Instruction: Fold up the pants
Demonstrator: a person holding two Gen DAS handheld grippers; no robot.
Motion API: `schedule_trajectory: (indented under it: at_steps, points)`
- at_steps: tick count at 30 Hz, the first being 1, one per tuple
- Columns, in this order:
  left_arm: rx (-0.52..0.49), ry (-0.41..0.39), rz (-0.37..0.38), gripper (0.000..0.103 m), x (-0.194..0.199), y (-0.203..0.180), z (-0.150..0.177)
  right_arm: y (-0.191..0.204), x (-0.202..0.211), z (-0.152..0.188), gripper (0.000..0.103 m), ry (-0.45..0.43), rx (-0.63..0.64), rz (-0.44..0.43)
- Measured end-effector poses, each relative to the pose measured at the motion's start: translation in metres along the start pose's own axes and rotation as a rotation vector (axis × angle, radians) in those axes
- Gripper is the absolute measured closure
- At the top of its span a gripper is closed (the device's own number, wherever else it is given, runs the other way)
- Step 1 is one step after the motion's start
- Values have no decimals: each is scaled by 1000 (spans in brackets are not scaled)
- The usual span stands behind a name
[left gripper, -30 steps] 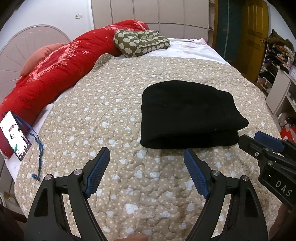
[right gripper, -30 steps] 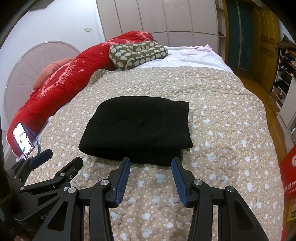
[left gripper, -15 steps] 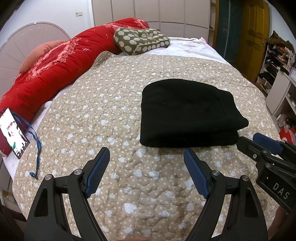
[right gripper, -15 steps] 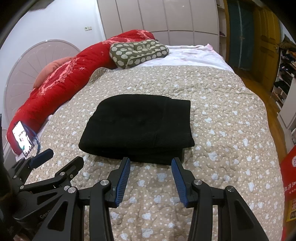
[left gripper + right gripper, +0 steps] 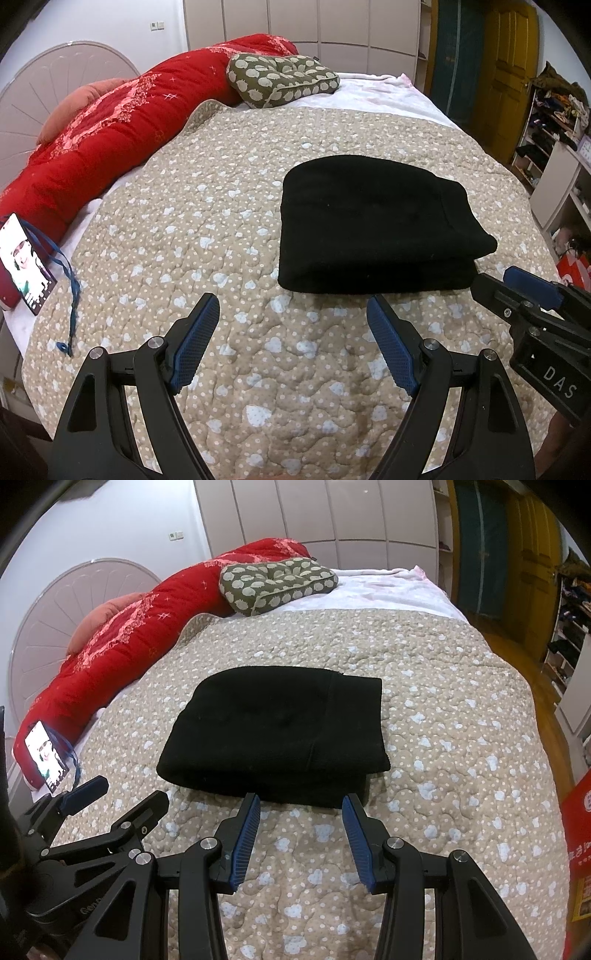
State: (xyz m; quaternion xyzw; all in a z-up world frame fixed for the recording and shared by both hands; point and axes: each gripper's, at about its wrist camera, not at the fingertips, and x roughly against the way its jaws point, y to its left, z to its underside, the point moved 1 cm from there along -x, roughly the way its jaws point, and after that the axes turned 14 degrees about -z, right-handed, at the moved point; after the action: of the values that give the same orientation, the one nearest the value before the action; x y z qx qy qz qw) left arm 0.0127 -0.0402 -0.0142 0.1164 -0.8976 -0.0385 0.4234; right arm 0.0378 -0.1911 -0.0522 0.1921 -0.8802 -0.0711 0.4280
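Beige quilted bedspread with pale heart patches [image 5: 207, 206] covers a bed, a red padded quilt [image 5: 110, 140] along its far-left side. Folded black pants [image 5: 273, 731] lie just ahead of the spread, empty right gripper [image 5: 300, 808], ahead-right of the wide-open left gripper [image 5: 293, 314].

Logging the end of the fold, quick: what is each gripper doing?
Left gripper: open, holding nothing, short of the folded pants.
Right gripper: open, holding nothing, tips at the pants' near edge.
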Motion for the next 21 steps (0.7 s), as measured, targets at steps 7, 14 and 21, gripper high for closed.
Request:
schedule_trajectory:
  at_steps: [7, 14, 21]
  points:
    - [-4, 10, 4, 20, -1, -2, 1, -2, -2, 1, 58, 4, -9, -2]
    - [-7, 9, 11, 20, 0, -4, 0, -3, -3, 2, 58, 4, -13, -2]
    - [2, 21, 23, 20, -1, -4, 1, -2, -3, 3, 58, 5, -12, -2]
